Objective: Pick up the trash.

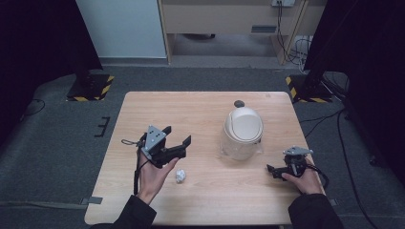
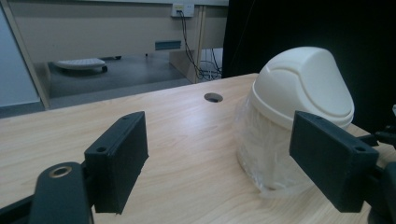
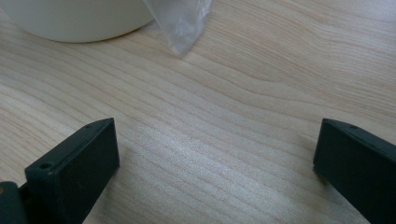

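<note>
Hovering the left gripper with jaws wide and empty above the crumpled paper ball, we are judging a descent onto it next, bound for the swing-lid bin, while the right gripper is resting wide and empty on the bench.

Pale wood-grain tabletop, light tan with darker streaks. Cream-white domed plastic bin, clear plastic liner bag beneath. Crumpled silvery-white paper ball. Matt black left gripper, grey top plate. Black right gripper.
</note>
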Demonstrator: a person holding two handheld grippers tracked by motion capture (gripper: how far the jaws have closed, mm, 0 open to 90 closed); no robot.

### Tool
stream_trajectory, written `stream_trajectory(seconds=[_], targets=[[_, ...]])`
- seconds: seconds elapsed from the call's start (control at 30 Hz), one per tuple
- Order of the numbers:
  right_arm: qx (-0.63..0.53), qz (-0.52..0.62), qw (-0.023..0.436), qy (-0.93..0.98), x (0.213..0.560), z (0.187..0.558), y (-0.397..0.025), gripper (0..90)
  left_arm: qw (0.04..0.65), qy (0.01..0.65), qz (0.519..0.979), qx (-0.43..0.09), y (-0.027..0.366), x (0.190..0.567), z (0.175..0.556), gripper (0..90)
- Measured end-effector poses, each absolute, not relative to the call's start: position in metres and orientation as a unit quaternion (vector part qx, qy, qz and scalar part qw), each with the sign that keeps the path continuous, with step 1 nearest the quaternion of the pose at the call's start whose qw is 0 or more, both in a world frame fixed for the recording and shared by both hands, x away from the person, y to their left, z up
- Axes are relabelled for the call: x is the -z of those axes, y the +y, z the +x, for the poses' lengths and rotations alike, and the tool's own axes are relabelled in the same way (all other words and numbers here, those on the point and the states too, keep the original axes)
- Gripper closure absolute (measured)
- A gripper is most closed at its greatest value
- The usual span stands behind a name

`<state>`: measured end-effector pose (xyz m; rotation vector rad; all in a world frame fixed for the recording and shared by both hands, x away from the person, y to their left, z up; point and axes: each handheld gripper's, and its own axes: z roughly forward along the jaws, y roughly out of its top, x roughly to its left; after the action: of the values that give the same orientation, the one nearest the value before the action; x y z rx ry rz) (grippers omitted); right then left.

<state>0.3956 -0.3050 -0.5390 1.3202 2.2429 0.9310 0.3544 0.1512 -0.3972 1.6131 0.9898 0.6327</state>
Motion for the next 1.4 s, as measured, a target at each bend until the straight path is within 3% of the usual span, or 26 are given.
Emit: stream_trajectory(seconds=[0.67, 1.4], targets=[[-0.331, 0.469, 0.188, 0.797, 0.539, 0.396, -0.305, 0.5, 0.567, 0.378, 0.691, -0.241, 0.082, 0.37, 0.378, 19.0], [-0.331, 0.469, 0.188, 0.797, 0.539, 0.396, -0.305, 0.5, 0.556, 0.377, 0.71, -0.211, 0.032, 0.395, 0.403, 18.5]])
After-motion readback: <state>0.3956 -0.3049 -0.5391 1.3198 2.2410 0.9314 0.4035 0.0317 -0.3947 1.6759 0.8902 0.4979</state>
